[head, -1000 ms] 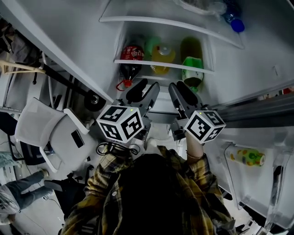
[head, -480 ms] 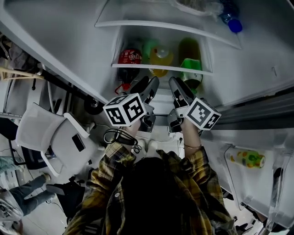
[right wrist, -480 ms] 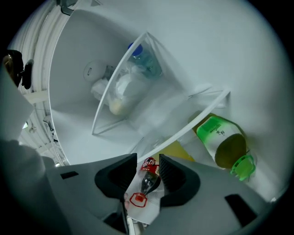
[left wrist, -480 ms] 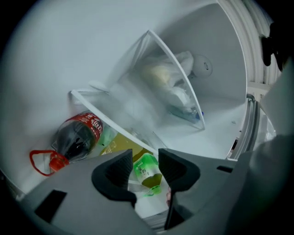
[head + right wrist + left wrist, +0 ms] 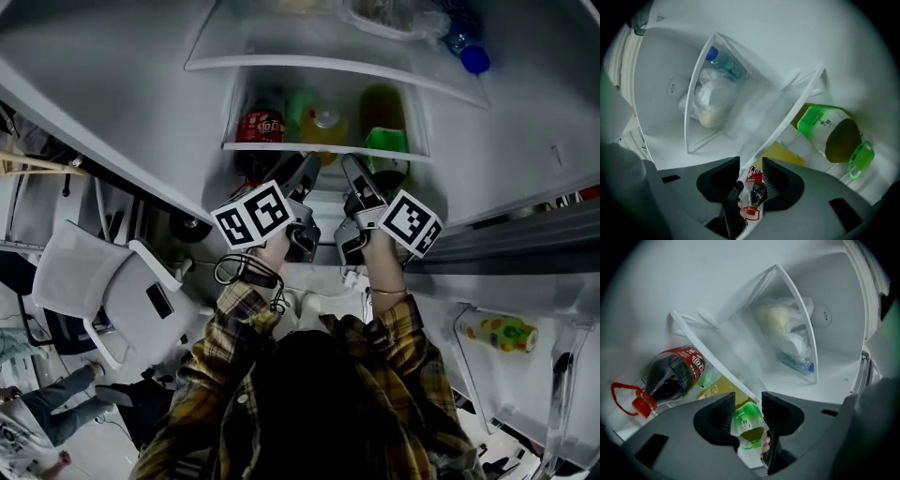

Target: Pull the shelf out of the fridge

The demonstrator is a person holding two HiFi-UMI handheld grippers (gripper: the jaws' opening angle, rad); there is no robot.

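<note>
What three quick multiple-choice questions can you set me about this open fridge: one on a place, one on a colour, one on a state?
1. In the head view, where does the cola bottle lie in the row of three bottles?
A. left
B. middle
C. right

2. What colour is the bottle cap on the upper shelf?
A. red
B. blue
C. green

3. How do the jaws of the left gripper and the right gripper stand?
A. shut tight
B. clamped on a bottle
C. apart

Answers:
1 A: its red label shows at the left end of the row.
2 B: the cap is bright blue.
3 C: each gripper view shows a gap between the jaws, with nothing clamped.
</note>
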